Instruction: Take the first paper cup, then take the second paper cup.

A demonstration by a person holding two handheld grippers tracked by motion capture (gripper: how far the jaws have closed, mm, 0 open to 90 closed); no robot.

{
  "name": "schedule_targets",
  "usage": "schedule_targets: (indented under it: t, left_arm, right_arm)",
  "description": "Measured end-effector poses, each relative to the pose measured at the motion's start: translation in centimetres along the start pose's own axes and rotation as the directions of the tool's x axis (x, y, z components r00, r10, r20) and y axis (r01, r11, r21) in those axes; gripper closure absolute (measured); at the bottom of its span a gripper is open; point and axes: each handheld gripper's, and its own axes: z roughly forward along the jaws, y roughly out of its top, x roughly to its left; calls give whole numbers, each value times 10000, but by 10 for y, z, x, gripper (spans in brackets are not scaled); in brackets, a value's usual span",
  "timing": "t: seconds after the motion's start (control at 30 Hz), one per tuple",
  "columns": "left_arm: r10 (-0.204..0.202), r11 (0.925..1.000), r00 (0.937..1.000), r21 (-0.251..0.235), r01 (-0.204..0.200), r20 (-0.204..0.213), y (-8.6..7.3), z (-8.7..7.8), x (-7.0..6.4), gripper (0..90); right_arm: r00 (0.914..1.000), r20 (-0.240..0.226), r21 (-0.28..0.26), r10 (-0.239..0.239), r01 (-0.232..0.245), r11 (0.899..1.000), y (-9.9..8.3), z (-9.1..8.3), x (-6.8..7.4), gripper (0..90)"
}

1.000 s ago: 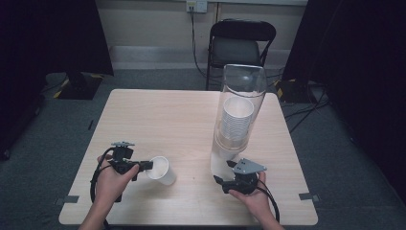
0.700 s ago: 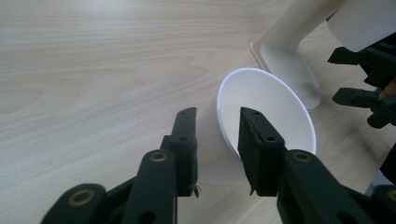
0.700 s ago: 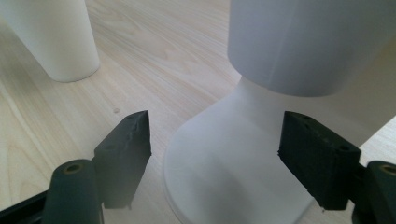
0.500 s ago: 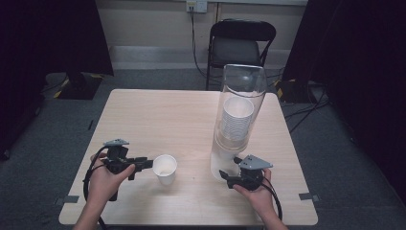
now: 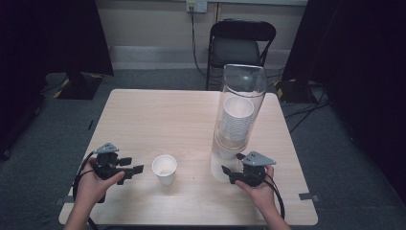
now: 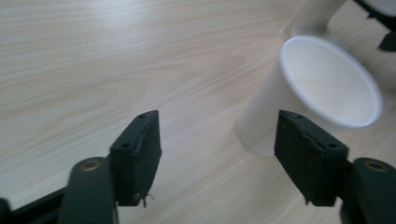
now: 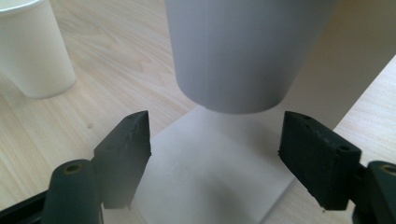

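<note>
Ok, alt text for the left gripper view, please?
The left tool is open above the wooden table, jaws empty. A white paper cup stands upright just beyond its right-hand jaw, apart from both.

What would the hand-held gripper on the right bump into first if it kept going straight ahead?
Probably the bottom cup hanging out of the cup dispenser. The right hand-held gripper points straight at it, jaws open, over the dispenser's white base. How near it is, I can't say exactly.
</note>
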Motion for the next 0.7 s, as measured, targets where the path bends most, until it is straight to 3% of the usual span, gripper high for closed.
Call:
schedule_targets:
  t: [0.2, 0.33, 0.43, 0.53, 0.67, 0.7]
  left_arm:
    - [263, 9982, 9996, 540, -267, 73, -19, 16, 9, 238]
    - [353, 9987, 9994, 377, -352, -6, -23, 23, 11, 183]
    - [222, 9996, 9991, 165, -216, -359, -28, 27, 12, 187]
    - [427, 9980, 9984, 486, -408, -383, -32, 31, 13, 184]
    - [801, 9965, 9952, 276, -787, -559, -35, 34, 12, 170]
    - [1111, 9936, 9918, 292, -1094, -633, -35, 35, 11, 166]
  right_arm:
    - [9999, -31, -230, 167, -168, 9996, 3, 2, -1, 235]
    - [9999, -27, -413, 142, -143, 9990, 7, 1, -2, 234]
    - [9998, -54, -525, 201, -204, 9984, 8, 1, -2, 234]
    - [9996, -116, -586, 239, -245, 9980, 11, 2, -3, 239]
    - [9997, -56, -622, 227, -230, 9978, 15, 5, -1, 233]
    - [9996, -63, -649, 257, -261, 9976, 15, 6, -2, 236]
